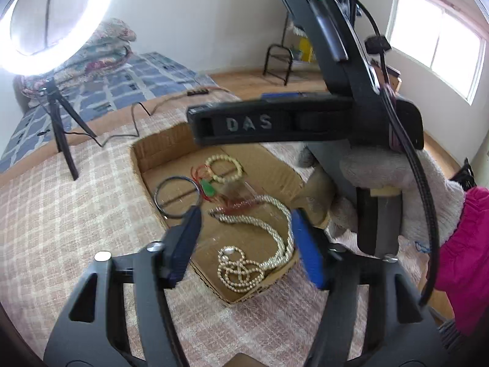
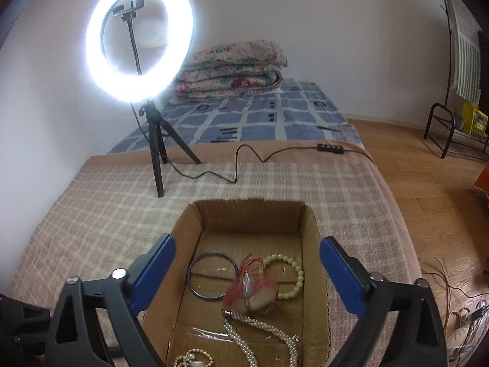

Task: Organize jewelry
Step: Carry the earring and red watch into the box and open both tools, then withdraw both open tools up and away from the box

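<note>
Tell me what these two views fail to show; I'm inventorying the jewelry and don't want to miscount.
- Pearl necklace: right wrist view, its lower loops run off the bottom edge.
- Red-threaded pendant bundle: both views, too small and tangled to identify.
- Cardboard box: left wrist view, its far end is hidden behind the right gripper's body.

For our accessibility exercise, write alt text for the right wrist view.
Open tongs hover over a cardboard box holding a pearl necklace, a bead bracelet, a dark metal bangle and a red pouch. Behind, a lit ring light stands on a checked blanket.
</note>
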### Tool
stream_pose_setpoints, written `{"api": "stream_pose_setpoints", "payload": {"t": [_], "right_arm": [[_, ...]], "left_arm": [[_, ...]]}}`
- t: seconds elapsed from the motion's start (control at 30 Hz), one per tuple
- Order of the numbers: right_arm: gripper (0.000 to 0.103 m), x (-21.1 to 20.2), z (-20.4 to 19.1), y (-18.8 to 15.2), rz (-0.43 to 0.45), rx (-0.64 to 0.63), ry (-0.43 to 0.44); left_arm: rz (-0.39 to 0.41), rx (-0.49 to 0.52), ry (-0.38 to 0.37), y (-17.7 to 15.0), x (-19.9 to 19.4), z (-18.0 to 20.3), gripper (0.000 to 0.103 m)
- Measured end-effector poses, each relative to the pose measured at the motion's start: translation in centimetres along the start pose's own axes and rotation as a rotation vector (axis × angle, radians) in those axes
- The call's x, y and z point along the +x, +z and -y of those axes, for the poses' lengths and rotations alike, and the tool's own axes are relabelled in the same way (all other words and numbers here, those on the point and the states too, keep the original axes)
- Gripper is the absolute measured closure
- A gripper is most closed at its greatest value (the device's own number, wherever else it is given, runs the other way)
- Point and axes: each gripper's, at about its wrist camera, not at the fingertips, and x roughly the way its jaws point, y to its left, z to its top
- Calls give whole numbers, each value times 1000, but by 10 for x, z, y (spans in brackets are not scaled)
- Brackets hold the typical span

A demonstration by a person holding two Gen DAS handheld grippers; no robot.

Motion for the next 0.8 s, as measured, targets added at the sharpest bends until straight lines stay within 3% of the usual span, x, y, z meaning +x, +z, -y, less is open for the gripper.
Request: {"api": "stream_pose_setpoints", "payload": {"t": [0.2,0.8], "right_arm": [[0,2,-1,2,-9,-12,-11],[0,-27,-11,8,18,-5,-64]], "left_arm": [[-14,-4,20,1,2,-3,33],[33,-6,26,4,-27,-6,32]]}}
